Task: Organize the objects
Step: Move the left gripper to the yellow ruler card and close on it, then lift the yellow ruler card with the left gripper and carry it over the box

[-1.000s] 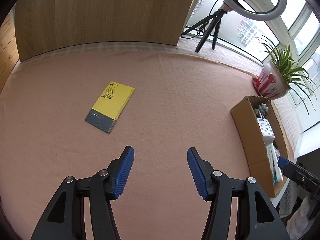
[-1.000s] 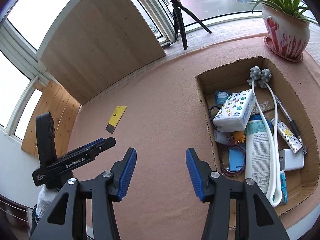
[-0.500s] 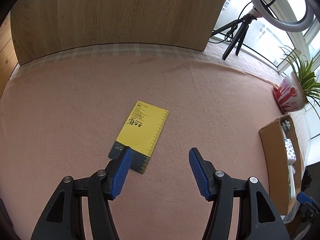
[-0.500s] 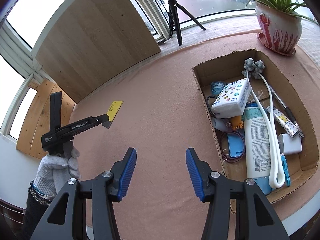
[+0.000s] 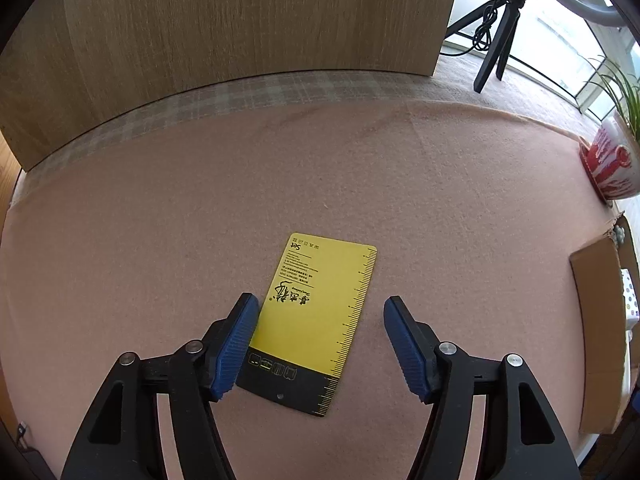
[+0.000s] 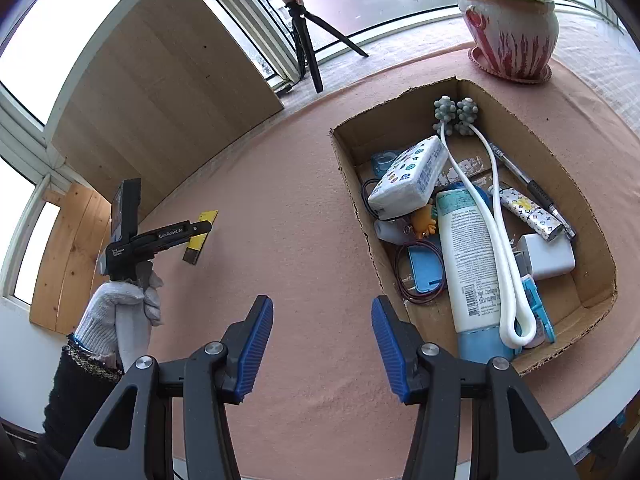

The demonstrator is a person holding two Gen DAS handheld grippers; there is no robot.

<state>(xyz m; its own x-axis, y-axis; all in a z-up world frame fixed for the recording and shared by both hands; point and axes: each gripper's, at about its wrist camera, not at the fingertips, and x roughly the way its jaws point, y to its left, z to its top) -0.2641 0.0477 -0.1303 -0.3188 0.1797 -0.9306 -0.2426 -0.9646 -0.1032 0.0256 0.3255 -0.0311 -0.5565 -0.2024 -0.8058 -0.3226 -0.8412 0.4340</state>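
A flat yellow card with a black end and a ruler edge (image 5: 316,320) lies on the pink felt table cover. My left gripper (image 5: 320,344) hangs just above it with its jaws opening; the card sits between the blue pads, which do not press on it. From the right wrist view the same card (image 6: 200,236) shows beneath the left gripper's body (image 6: 160,236), held by a white-gloved hand (image 6: 120,312). My right gripper (image 6: 322,352) stands open over bare felt with nothing between its fingers, left of the cardboard box (image 6: 352,184).
The box holds a lotion tube (image 6: 468,264), a patterned tissue pack (image 6: 408,176), a white massager (image 6: 492,216), a pen and other small items. A potted plant (image 6: 508,28) stands behind it. A wooden panel (image 5: 224,40) and a tripod (image 5: 496,48) border the far edge.
My left gripper has moved forward and down over the yellow card, which now lies between its wider-spread fingers. The right gripper has drifted slightly and kept its opening.
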